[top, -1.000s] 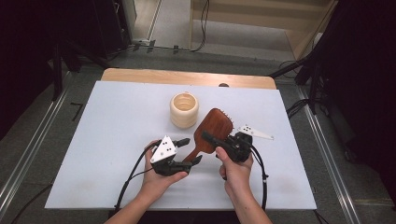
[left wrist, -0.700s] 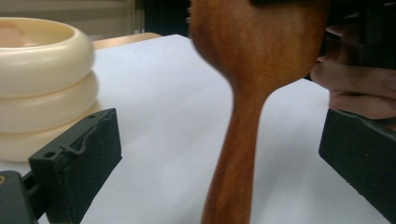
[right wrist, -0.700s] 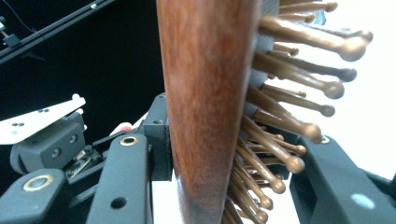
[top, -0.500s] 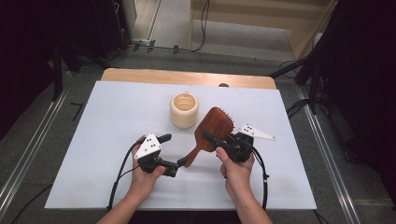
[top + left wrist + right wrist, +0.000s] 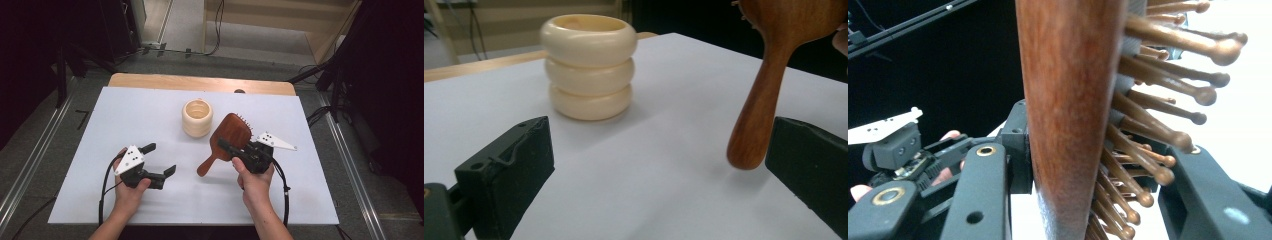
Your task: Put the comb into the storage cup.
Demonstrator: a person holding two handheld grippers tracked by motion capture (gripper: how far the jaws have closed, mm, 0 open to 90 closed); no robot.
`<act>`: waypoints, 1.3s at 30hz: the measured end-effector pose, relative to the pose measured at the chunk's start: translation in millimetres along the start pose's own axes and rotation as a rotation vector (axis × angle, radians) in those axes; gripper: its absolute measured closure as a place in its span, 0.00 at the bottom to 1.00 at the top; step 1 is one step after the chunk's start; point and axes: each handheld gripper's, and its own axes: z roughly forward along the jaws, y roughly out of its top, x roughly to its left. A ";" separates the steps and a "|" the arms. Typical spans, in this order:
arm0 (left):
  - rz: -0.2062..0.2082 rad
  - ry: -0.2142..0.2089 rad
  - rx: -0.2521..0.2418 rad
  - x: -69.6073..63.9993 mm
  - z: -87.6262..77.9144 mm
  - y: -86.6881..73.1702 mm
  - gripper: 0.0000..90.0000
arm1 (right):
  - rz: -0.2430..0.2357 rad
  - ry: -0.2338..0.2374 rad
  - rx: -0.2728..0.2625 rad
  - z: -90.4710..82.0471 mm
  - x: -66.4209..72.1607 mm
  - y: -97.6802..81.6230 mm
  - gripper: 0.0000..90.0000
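Since a moment ago my left gripper [image 5: 159,161] has drawn back toward the near left of the white table [image 5: 125,115] and let go of the brush handle, which it had been touching before; its jaws now stand wide apart with nothing between them. From the left gripper view, the handle's rounded end hangs just inside the right-hand jaw, apart from it, a little above the tabletop.

With my right gripper [image 5: 231,149] I clamp the wooden hairbrush [image 5: 227,137] by its paddle head. In the right gripper view the smooth wooden back [image 5: 1068,100] faces one jaw and the ball-tipped bristles [image 5: 1158,95] splay out toward the other, so the jaws sit closed on the head across its thickness.

From the high view the brush's long axis runs on a diagonal: the head points up and away to the right, toward the far side of the table, and the handle slants down toward me and to the left, its tip ending between my two grippers. The brush's back faces upward and to the left, bristles away to the right.

Just beyond the brush head, to its left, stands the cream ridged cup [image 5: 197,117], upright, apart from the brush.
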 end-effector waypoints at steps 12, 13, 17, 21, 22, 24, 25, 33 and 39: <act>-0.017 0.078 -0.021 23.5 -35.9 -8.2 0.00 | -0.018 0.010 0.001 -0.9 -2.3 6.0 0.59; -0.015 0.082 -0.020 24.9 -38.1 -9.6 0.00 | -0.023 0.013 0.006 0.1 -1.9 6.0 0.59; -0.024 0.105 -0.018 30.9 -47.0 -15.1 0.00 | -0.045 0.007 0.018 2.9 0.1 5.9 0.59; -0.025 0.127 -0.014 36.8 -56.1 -18.9 0.00 | -0.062 0.013 0.021 4.7 -0.5 6.8 0.59; -0.025 0.127 -0.014 36.8 -56.1 -18.9 0.00 | -0.067 0.013 0.026 5.1 -0.6 7.4 0.59; -0.023 0.134 -0.014 39.9 -62.2 -21.6 0.00 | -0.068 0.010 0.025 6.2 -0.8 8.6 0.59; -0.027 0.136 -0.014 40.4 -64.0 -22.6 0.00 | -0.065 0.011 0.026 6.6 -1.0 9.5 0.59; -0.046 0.168 -0.026 49.5 -82.0 -28.8 0.00 | -0.072 -0.003 0.019 9.7 -1.1 17.3 0.59; -0.058 0.161 -0.035 52.9 -87.5 -31.5 0.00 | -0.078 -0.008 0.019 10.9 -0.7 24.0 0.59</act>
